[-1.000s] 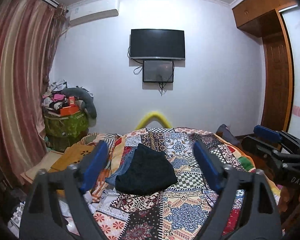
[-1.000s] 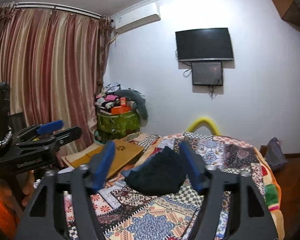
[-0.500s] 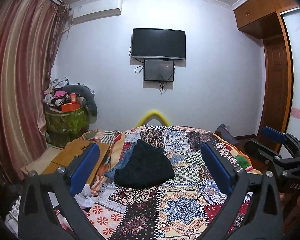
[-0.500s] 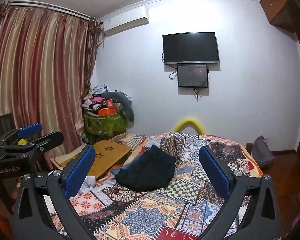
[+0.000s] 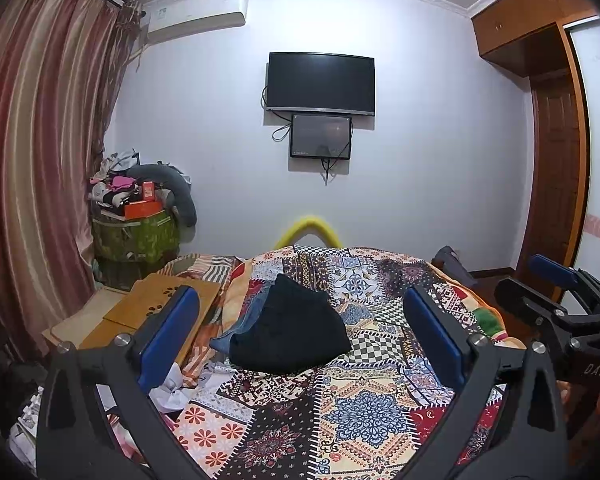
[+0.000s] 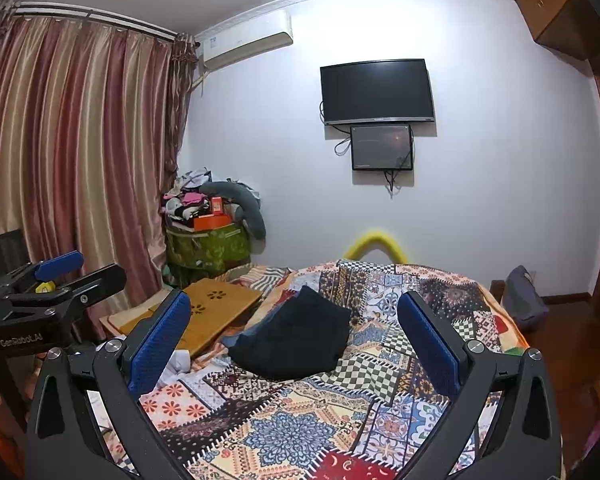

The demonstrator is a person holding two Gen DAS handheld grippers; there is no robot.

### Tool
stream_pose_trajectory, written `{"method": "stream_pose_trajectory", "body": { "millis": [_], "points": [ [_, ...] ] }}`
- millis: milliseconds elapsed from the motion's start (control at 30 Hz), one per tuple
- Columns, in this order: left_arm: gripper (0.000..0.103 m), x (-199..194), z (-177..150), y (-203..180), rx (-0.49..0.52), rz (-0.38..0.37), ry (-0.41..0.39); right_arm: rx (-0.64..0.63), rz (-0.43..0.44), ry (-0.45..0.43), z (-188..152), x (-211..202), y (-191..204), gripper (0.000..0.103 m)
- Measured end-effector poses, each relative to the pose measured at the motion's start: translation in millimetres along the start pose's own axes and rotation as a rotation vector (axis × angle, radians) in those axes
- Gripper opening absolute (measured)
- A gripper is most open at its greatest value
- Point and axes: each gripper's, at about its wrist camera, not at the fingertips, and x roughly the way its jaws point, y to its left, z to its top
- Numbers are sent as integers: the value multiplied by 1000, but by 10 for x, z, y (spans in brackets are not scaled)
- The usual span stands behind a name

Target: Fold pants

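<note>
Pants (image 5: 290,330), a dark, nearly black folded bundle of soft cloth, lie on the bed ahead of both tools, framed between each pair of blue-padded fingers but touched by neither. The left tool (image 5: 300,338), black-framed with blue pads, stands spread wide with nothing between its pads. The right tool (image 6: 294,338), of the same build, is spread just as wide and also holds nothing; it shows in the left view at the right edge (image 5: 556,300), and the left tool shows in the right view at the left edge (image 6: 56,280). A blue denim garment (image 5: 242,326) peeks out from beneath the pants on their left side. Both rest on a colourful patchwork quilt (image 5: 360,404) covering the bed. Left of the bed lies a yellow-brown wooden board with flower cut-outs (image 6: 216,312). On the far white wall hangs a black flat television (image 5: 321,83), with striped red-and-gold curtains (image 6: 72,152) at the left.
</note>
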Motion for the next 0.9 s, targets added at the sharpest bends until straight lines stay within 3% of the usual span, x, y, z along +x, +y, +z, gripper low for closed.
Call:
{"method": "stream_pose_trajectory", "body": {
  "millis": [900],
  "points": [
    [103,26,-40,-39,3,-25,11,48,-7,16,0,-41,-67,103]
  ]
}}
